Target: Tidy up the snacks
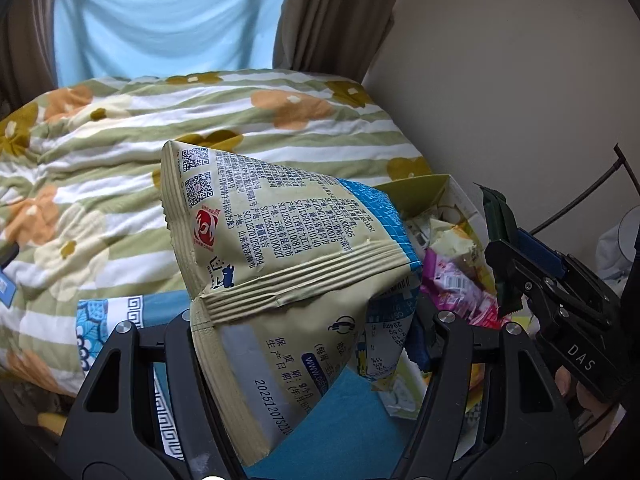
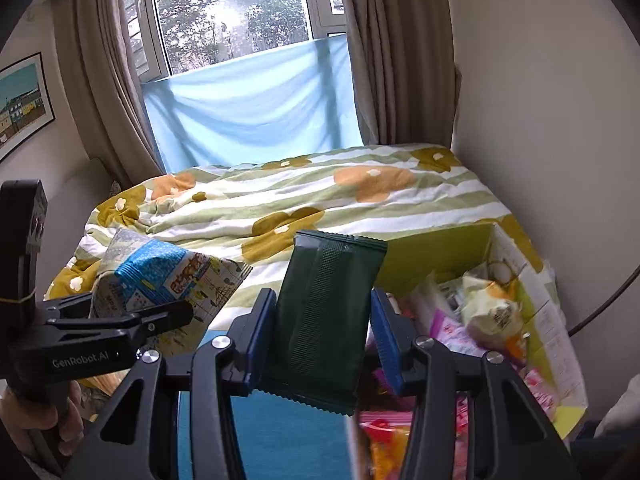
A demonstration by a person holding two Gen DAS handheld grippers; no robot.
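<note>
A crinkled beige foil snack bag printed with blue panels and black text is hanging in the air above the bed, the left claw pinching it across its lower half while its sealed top flares toward 11 o'clock. Beside it, a slim dark green foil sachet with serrated ends is standing nearly upright between the blue-padded fingers of the right claw, which is pressing in on both of its long edges. At 3 o'clock of the sachet, an open yellow-green cardboard box is sitting on the bed, already crowded with pale yellow and pink wrapped snacks. A green-and-white striped quilt with orange and mustard flowers is spreading out behind everything toward 12 o'clock, up to the light blue cloth draped under the window.

Both packets are slick and air-filled, so either one could be slipping out of its grip and dropping onto the quilt rather than into the box. With the two claws working near each other, the puffy bag may also be knocking the sachet loose, and a hard squeeze risks bursting a seam.
</note>
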